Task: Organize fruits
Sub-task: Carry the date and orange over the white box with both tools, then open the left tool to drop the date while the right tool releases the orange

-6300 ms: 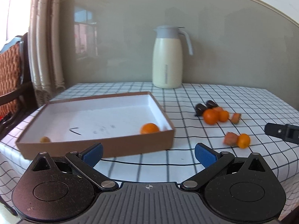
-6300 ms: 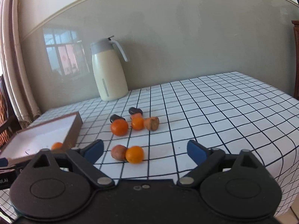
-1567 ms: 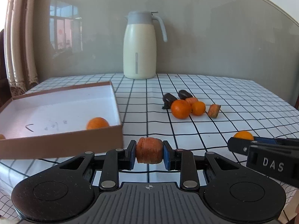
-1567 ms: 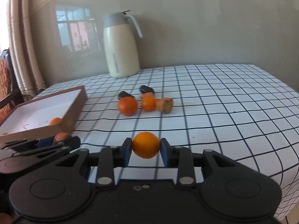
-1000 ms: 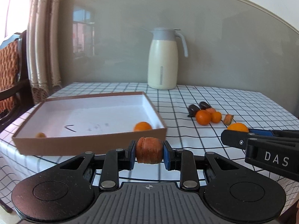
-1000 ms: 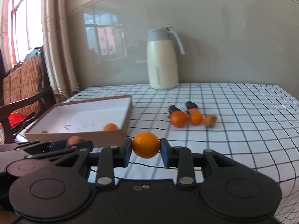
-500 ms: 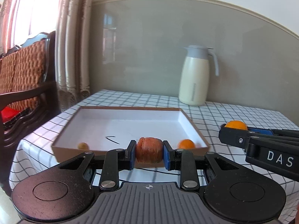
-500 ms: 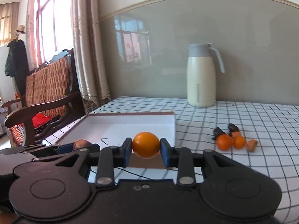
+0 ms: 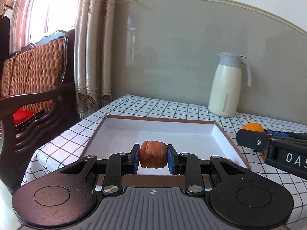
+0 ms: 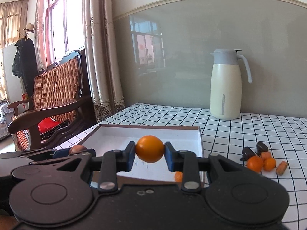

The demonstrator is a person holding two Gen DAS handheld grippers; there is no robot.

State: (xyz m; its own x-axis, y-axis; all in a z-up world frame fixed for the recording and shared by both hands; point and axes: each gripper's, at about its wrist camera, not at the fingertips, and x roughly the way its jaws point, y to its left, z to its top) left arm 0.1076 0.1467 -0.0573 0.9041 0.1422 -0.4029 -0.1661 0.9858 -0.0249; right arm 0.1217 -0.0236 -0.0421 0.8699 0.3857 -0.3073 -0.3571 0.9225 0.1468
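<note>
About six seconds ago both grippers were open and empty, and the brown fruit [image 9: 153, 154] and the orange [image 10: 150, 149] lay on the checked tablecloth [image 10: 239, 130] near the other fruit. By a second and a half ago the left gripper [image 9: 153, 159] had clamped the brown fruit and the right gripper [image 10: 149, 156] the orange, both low beside the pile [image 10: 262, 160]. Since then both have swung left and a little up toward the box [image 9: 226, 134], which now lies straight ahead of each. The pile has slid to the right edge of the right wrist view and out of the left wrist view.
</note>
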